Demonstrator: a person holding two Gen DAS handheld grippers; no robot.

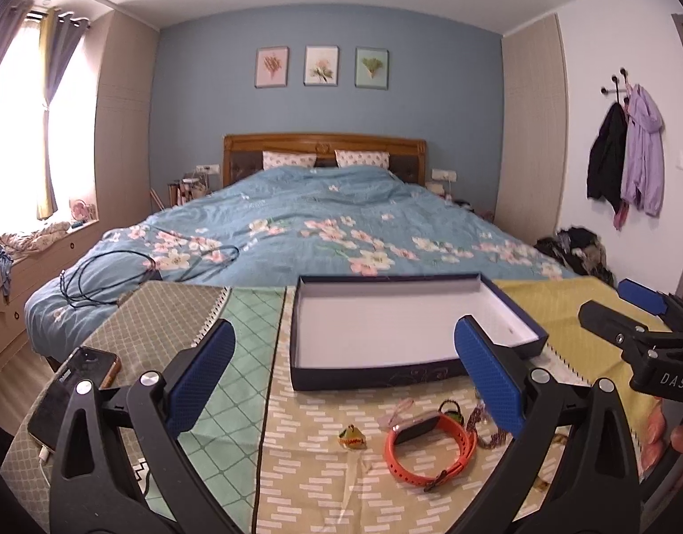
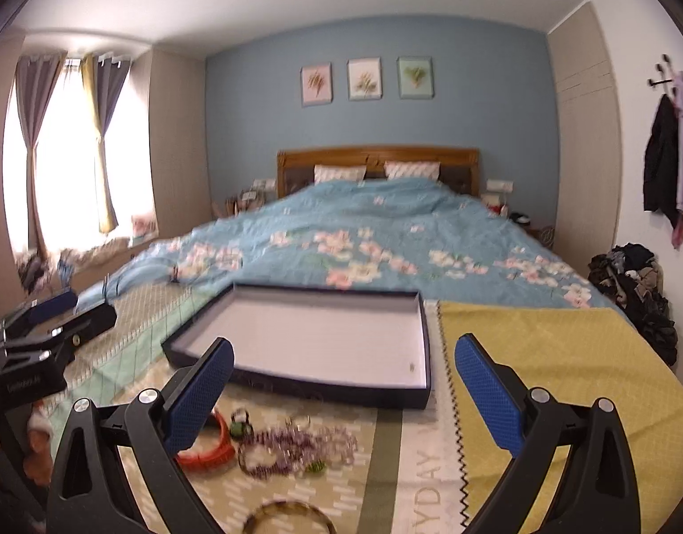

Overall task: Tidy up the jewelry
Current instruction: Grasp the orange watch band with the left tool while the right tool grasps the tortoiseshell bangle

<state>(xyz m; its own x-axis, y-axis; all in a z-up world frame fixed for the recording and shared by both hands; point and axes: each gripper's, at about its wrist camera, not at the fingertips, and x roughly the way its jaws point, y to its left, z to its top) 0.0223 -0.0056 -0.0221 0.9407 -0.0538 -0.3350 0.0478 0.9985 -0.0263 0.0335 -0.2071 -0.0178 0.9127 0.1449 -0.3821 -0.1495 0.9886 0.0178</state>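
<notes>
Left gripper (image 1: 343, 374): jaws spread wide, nothing betw. the blue pads, hovering over the patterned cloth (image 1: 323, 458) at frame bottom. Right gripper (image 2: 343, 394): likewise released, wide gap, empty; its view is motion-blurred.

Jewelry sits in a loose cluster on the cloth, lower centre of both views, just in front of the box. Orange band (image 1: 430, 449): silicone watch-style strap w/ dark face, curled into a loop, buckle end toward frame bottom; lower centre-right of left view, and partly behind the left pad in right view. Purple bead strand (image 2: 297, 449): pale violet beads, heaped in tangled loops, lower centre of right view, touching or just beside the orange band. Small green piece (image 2: 238, 428) next to the beads, detail too blurred. Small yellow-green trinket (image 1: 352, 437) w/ red zigzag lies apart, left of the band. Gold-brown bangle (image 2: 288, 517) at bottom edge of right view, only its upper arc visible.

Box (image 1: 372, 376): shallow, dark navy outside w/ faint floral print, white inside, open top; centre of both views, near the bed (image 1: 319, 218) edge. A tiny dark speck in its right corner, can't tell what.

Phone (image 1: 70, 391) at lower left of left view, cable plugged in.
</notes>
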